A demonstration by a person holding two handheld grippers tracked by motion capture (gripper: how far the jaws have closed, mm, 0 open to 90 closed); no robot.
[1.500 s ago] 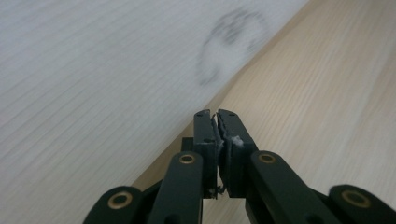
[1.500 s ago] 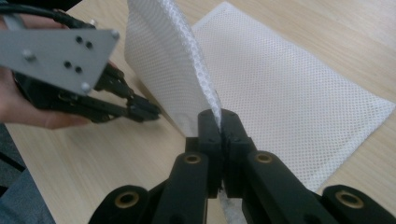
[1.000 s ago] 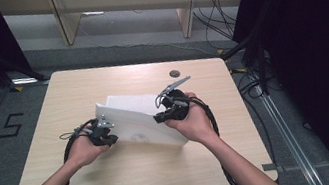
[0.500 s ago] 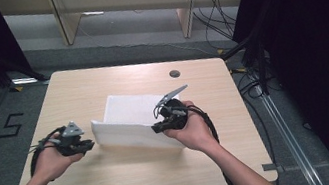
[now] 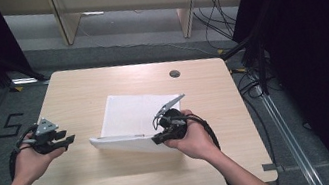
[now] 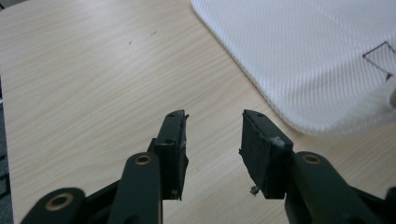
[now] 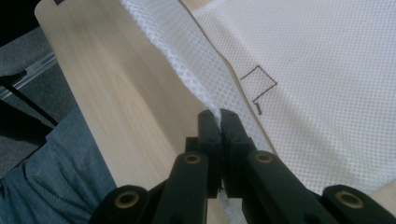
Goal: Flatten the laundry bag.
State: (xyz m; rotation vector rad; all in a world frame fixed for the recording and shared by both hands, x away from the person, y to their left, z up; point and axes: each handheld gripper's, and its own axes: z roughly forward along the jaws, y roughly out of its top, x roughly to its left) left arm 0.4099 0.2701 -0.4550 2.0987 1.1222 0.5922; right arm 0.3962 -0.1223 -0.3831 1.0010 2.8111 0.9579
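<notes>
A white mesh cloth (image 5: pixel 133 113) lies on the wooden table (image 5: pixel 100 83), its near edge folded up. My right gripper (image 5: pixel 156 138) is shut on that raised edge; in the right gripper view the mesh (image 7: pixel 327 93) is pinched between the closed jaws of that gripper (image 7: pixel 218 114). A small black outline mark (image 7: pixel 257 79) is drawn on the cloth. My left gripper (image 5: pixel 69 137) is held to the left of the cloth, apart from it. Its jaws have just been opening and nothing is between them (image 6: pixel 212 116). The cloth's rounded edge (image 6: pixel 317 60) lies beyond it to the right.
A dark round hole (image 5: pixel 174 73) sits near the table's far edge. The floor at left bears a "5" mark (image 5: pixel 11 126). Cables (image 5: pixel 252 83) run beside the table's right side. Grey trousers (image 7: pixel 46 186) are at the near edge.
My left gripper has let go of the cloth's left side, opened and moved away to the left. The cloth's lifted near edge has sunk toward the table, still held by the right gripper.
</notes>
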